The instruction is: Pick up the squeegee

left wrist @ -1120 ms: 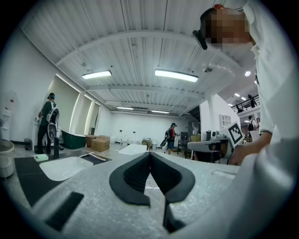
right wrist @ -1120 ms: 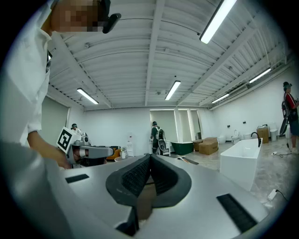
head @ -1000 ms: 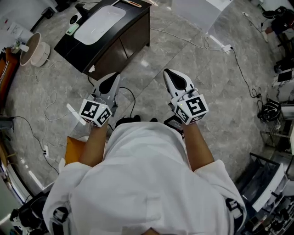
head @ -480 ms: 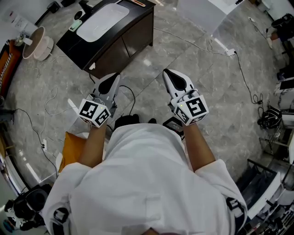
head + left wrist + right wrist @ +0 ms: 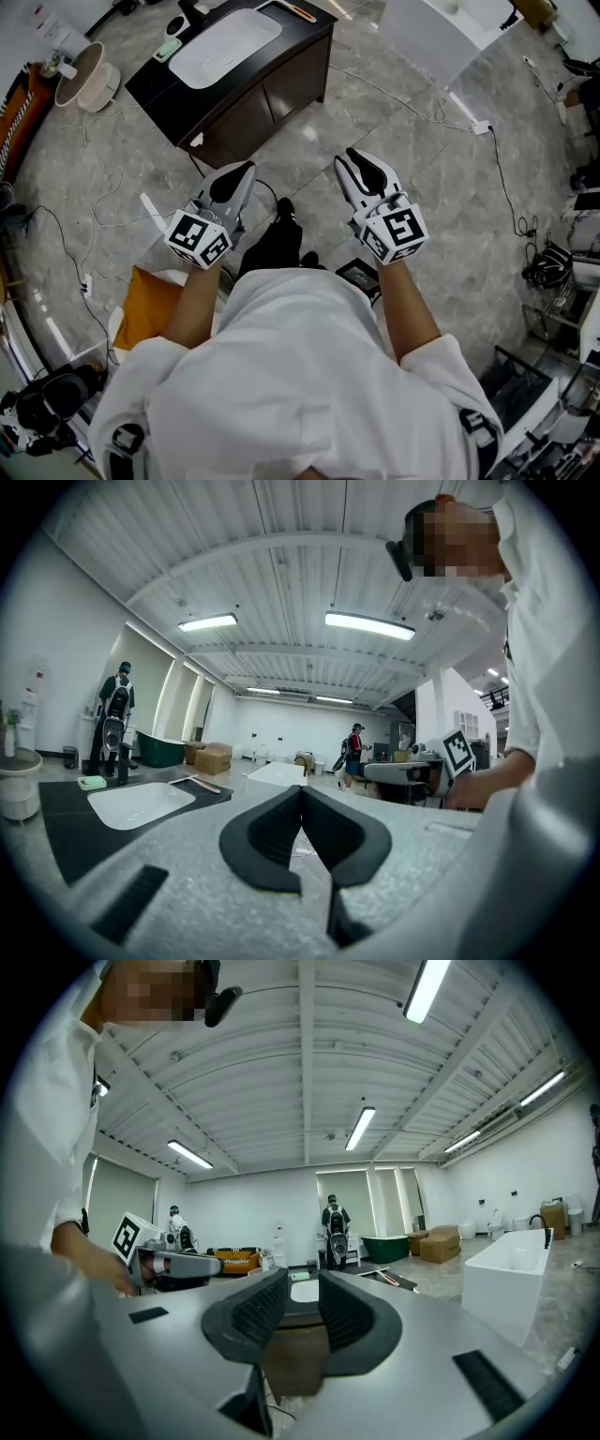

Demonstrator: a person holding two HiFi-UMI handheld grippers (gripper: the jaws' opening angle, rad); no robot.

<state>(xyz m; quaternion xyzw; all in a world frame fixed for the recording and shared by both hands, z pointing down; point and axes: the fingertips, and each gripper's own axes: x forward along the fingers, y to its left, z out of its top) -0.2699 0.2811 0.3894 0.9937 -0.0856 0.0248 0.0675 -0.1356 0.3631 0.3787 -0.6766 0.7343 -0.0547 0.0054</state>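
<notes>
A white rectangular basin [image 5: 225, 47] sits sunk in the glossy black cabinet worktop [image 5: 155, 82]. The slim orange-handled squeegee [image 5: 300, 12] lies there, just beside the basin. The left tool [image 5: 246, 167] is pressed together. The right tool's [image 5: 352, 155] ridged black pads [image 5: 253, 1312] are opening, with nothing between them.

Squeegee [image 5: 300, 12]: slim, orange handle, lying flat on black vanity top [image 5: 155, 86], at corner just beside white sink basin [image 5: 225, 45]. Lies free, well ahead of me.
</notes>
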